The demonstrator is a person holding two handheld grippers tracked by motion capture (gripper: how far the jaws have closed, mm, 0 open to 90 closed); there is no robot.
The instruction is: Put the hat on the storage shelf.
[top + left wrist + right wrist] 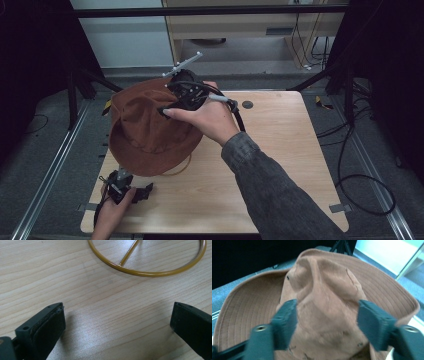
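Your brown suede wide-brimmed hat (145,127) hides most of the thin yellow metal ring stand (181,169) in the high view; only a short arc pokes out under the brim. In the left gripper view that ring (147,272) is cut off by the top edge, its spoke incl. Right tool (167,110): your hand and the tool body cover the jaw tips from above, so contact w/ the crown can't be told there. In the right gripper view the hat (329,297) is blurred and its brim runs off the bottom edge.
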